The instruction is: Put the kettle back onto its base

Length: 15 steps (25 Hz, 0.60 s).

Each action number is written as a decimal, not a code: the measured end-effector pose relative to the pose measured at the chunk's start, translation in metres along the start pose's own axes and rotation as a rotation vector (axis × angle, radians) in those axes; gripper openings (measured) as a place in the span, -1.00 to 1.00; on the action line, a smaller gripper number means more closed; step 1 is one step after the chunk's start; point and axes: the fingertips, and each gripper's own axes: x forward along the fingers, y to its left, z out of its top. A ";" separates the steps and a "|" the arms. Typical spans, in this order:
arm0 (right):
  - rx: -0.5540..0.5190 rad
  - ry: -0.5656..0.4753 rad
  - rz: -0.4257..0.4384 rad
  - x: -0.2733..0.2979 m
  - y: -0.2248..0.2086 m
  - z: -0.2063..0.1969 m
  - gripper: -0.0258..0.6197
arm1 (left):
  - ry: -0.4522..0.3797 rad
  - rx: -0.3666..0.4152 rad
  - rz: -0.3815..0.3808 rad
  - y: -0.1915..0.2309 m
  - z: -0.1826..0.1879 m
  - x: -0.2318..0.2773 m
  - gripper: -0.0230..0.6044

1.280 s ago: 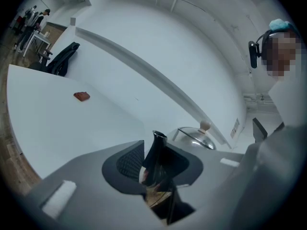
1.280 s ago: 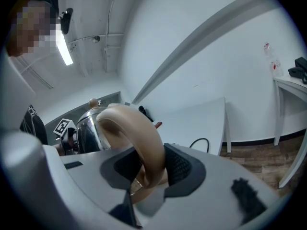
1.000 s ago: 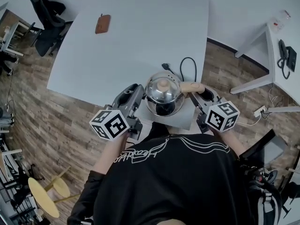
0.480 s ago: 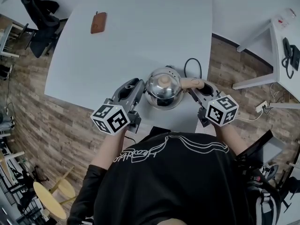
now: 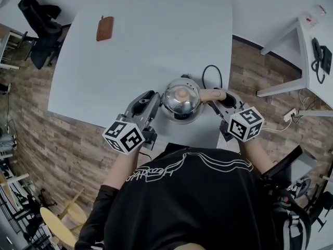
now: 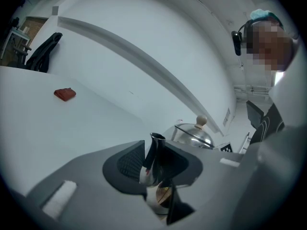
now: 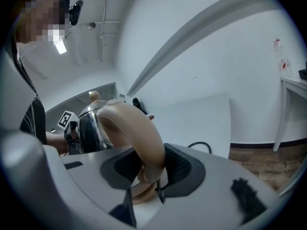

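A steel kettle (image 5: 180, 99) with a glass lid and a beige knob stands low at the near edge of the white table (image 5: 145, 46). Its base is hidden beneath it; a black cord (image 5: 208, 72) loops out from behind. My right gripper (image 5: 217, 99) is shut on the beige handle (image 7: 136, 133), which fills the gap between its pads (image 7: 180, 166). My left gripper (image 5: 156, 99) comes in from the left, its jaws shut on the kettle's dark spout (image 6: 154, 152). In the left gripper view, the lid (image 6: 194, 133) shows just beyond the left gripper (image 6: 156, 164).
A small brown pouch (image 5: 104, 28) lies at the table's far left. A black chair (image 5: 36, 14) stands off the table's left corner. At the right is a white side table (image 5: 307, 61) with a phone on it. Wooden floor surrounds the table.
Both grippers have sunk with the kettle between them, which now sits lower, close to the table top. In the last half second they have hardly moved. Both grips are unchanged.
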 end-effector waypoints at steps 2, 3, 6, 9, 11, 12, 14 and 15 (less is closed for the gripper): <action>0.005 0.006 -0.002 0.000 -0.001 -0.002 -0.51 | 0.001 -0.002 -0.001 0.000 -0.001 0.000 -0.64; 0.008 0.006 -0.003 -0.001 -0.002 -0.003 -0.51 | 0.002 0.002 -0.001 -0.001 -0.001 0.001 -0.64; 0.011 -0.006 -0.001 -0.003 -0.003 -0.004 -0.51 | -0.006 0.023 -0.007 -0.005 -0.001 0.002 -0.64; -0.003 -0.003 -0.005 -0.007 -0.005 -0.009 -0.52 | -0.007 0.043 -0.013 -0.010 -0.006 0.003 -0.64; -0.026 0.010 -0.008 -0.008 -0.003 -0.014 -0.52 | 0.000 0.039 -0.011 -0.008 -0.012 0.001 -0.64; -0.038 0.012 -0.008 -0.008 -0.002 -0.016 -0.52 | -0.002 0.036 -0.012 -0.007 -0.013 0.000 -0.64; -0.053 0.007 -0.007 -0.009 0.000 -0.015 -0.52 | -0.011 0.034 -0.013 -0.006 -0.014 -0.002 -0.64; -0.055 0.004 -0.008 -0.008 0.000 -0.015 -0.52 | -0.015 0.033 -0.012 -0.006 -0.013 -0.002 -0.64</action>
